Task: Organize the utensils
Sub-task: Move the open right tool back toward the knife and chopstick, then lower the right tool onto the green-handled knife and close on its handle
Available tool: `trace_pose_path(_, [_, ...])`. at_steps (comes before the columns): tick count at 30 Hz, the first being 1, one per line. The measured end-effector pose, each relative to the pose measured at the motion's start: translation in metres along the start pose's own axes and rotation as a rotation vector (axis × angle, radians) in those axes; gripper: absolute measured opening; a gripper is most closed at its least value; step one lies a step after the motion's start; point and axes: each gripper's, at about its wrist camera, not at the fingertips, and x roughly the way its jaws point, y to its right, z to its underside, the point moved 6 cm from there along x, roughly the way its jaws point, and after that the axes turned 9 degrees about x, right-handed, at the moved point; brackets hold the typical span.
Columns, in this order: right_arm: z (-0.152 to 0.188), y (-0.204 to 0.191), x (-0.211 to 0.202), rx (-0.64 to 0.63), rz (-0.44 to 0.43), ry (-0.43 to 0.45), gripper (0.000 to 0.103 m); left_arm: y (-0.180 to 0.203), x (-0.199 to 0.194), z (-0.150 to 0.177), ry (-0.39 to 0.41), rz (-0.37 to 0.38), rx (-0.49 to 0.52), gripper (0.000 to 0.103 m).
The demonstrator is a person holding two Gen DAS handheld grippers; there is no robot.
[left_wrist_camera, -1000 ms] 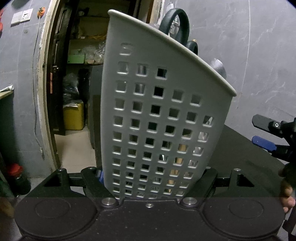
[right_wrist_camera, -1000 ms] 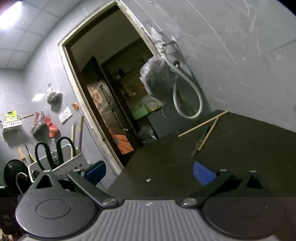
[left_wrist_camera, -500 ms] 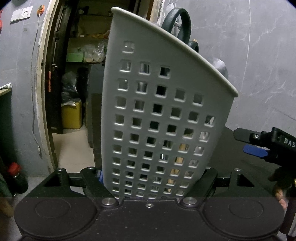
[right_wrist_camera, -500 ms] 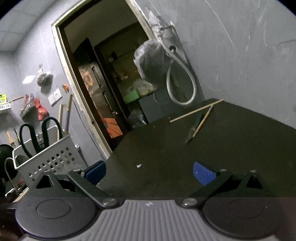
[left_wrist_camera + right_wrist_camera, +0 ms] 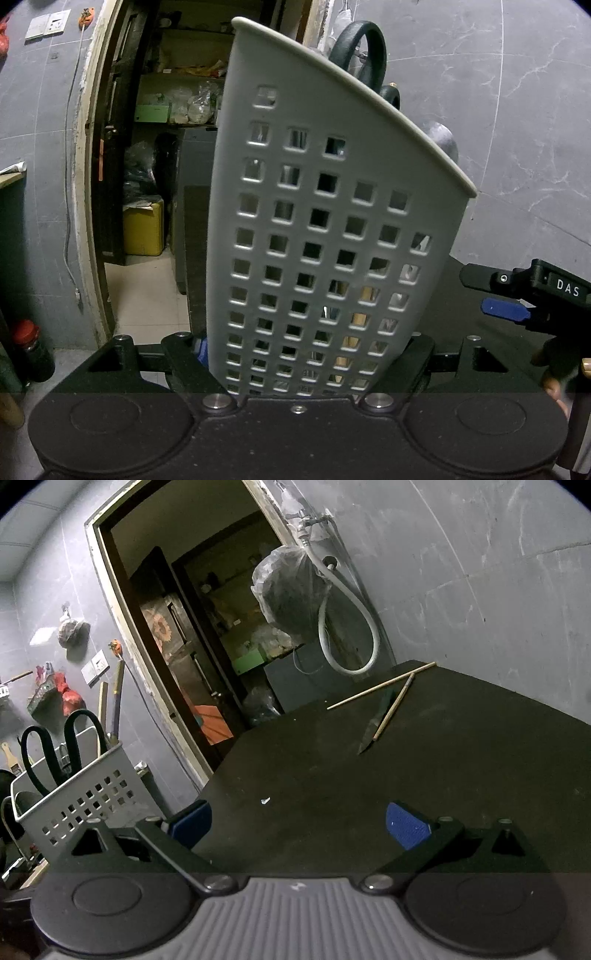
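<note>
A white hose (image 5: 349,627) loops down the grey wall beside a hanging plastic bag (image 5: 288,590). Through the open doorway (image 5: 147,147) sits a yellow canister (image 5: 144,229); a red-capped bottle (image 5: 31,350) stands on the floor.

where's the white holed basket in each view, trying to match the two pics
Left wrist: the white basket fills the centre, between the left gripper fingers.
Right wrist: same basket at the lower left edge.
Shared landmark: the black scissor handles above its rim.
</note>
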Motion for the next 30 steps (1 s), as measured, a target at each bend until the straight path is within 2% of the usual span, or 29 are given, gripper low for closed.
trace_pose_path(6, [-0.002, 0.002, 0.004, 0.016, 0.019, -0.015, 0.103, 0.001, 0.000, 0.000, 0.003, 0.007, 0.000, 0.080])
trace_pose_path(18, [-0.007, -0.001, 0.028, -0.042, 0.058, -0.151, 0.103, 0.003, -0.001, -0.001, 0.003, 0.004, 0.005, 0.080])
trace_pose_path(21, [-0.023, -0.008, 0.041, -0.110, 0.095, -0.190, 0.103, 0.002, -0.001, -0.001, 0.004, 0.010, 0.002, 0.080])
trace_pose_path(24, [-0.054, -0.014, 0.062, -0.167, 0.142, -0.191, 0.103, 0.000, -0.001, -0.001, 0.007, 0.013, -0.002, 0.080])
trace_pose_path(27, [-0.084, -0.013, 0.092, -0.233, 0.205, -0.170, 0.103, -0.001, -0.001, 0.000, 0.007, 0.014, -0.001, 0.081])
trace_pose_path(30, [-0.107, -0.006, 0.132, -0.279, 0.256, -0.200, 0.103, -0.001, -0.001, 0.000, 0.006, 0.011, 0.003, 0.081])
